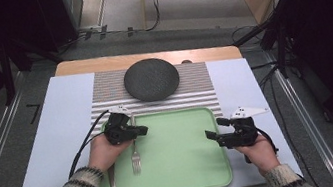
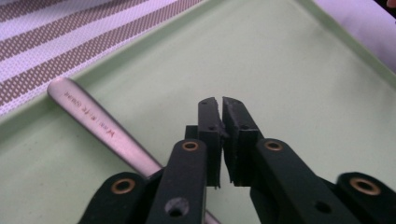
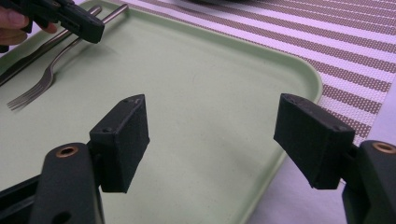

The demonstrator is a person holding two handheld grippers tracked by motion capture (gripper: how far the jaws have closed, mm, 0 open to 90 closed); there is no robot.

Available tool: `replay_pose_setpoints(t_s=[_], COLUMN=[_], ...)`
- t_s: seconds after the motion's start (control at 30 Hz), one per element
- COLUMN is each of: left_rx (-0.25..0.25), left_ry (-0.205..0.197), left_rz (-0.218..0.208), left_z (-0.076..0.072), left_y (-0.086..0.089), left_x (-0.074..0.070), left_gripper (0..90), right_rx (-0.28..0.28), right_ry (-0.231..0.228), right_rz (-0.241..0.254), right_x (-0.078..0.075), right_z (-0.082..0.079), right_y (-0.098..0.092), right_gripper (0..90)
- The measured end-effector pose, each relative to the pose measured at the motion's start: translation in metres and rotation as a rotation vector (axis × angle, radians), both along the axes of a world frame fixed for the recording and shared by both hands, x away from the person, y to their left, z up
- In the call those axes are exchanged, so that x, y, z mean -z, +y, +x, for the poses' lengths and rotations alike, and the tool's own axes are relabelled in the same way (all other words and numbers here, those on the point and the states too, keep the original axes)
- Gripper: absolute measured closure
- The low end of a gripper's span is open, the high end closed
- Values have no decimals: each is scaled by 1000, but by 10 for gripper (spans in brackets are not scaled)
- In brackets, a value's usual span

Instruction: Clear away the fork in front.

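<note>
A green tray (image 1: 187, 171) lies on the table in front of me. On its left part rest a steel fork (image 1: 136, 158) and, left of it, a knife (image 1: 112, 179). My left gripper (image 1: 143, 130) hovers over the fork's handle (image 2: 88, 109), jaws shut together with nothing between them (image 2: 219, 105); the handle passes beside and under them. My right gripper (image 1: 214, 129) sits at the tray's right edge, open wide (image 3: 211, 107) over bare tray. The right gripper view has the fork (image 3: 44, 79) and knife (image 3: 28, 58) at its far left, under the left gripper (image 3: 77, 21).
A dark round plate (image 1: 151, 79) stands on a brown-and-white striped placemat (image 1: 199, 88) beyond the tray. A pale blue sheet (image 1: 64, 114) covers the table. Cables trail from both grippers, and the floor shows past the table's edges.
</note>
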State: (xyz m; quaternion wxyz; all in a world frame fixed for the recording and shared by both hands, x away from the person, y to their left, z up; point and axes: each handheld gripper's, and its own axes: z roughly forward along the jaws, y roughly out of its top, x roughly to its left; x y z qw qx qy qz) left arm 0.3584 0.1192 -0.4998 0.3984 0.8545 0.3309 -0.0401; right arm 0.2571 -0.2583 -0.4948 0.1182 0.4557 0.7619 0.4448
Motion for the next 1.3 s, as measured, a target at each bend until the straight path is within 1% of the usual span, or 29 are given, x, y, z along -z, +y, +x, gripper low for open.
replay_pose_setpoints(t_s=[0.13, 0.17, 0.23, 0.3, 0.53, 0.57, 0.6, 0.67, 0.77, 0.93, 1.03, 1.1, 1.3], left_rx=[21, 21, 18, 17, 3, -1, 1, -18, -31, -33, -43, -43, -47], left_ry=[25, 32, 38, 44, 47, 51, 51, 51, 55, 55, 64, 62, 72], left_rz=[33, 45, 55, 52, 58, 69, 68, 69, 63, 69, 64, 70, 68], left_z=[-1, -2, -3, -3, -6, -7, -7, -8, -8, -10, -10, -11, -12], left_y=[0, 0, 1, 3, 11, 13, 14, 19, 25, 32, 36, 39, 45], left_x=[5, 7, 9, 9, 9, 9, 9, 9, 8, 8, 8, 8, 8], left_gripper=[895, 895, 895, 895, 895, 895, 894, 894, 895, 895, 894, 894, 895], right_rx=[1, 0, 6, 9, 3, 4, 0, -3, -5, -14, -17, -19, -23], right_ry=[3, 4, 5, 6, 7, 7, 5, 4, 5, 5, 3, 6, 2], right_rz=[0, 1, 7, 11, 12, 12, 13, 10, 12, 10, 12, 12, 12], right_x=[0, 0, 0, -1, -1, -1, -1, -1, -1, -1, -1, -1, -1], right_z=[1, 1, 1, 2, 4, 4, 4, 5, 6, 7, 8, 8, 9], right_y=[0, 0, 0, 0, 1, 1, 2, 2, 3, 5, 5, 6, 6], right_gripper=[243, 243, 242, 243, 243, 242, 243, 243, 243, 242, 243, 243, 243])
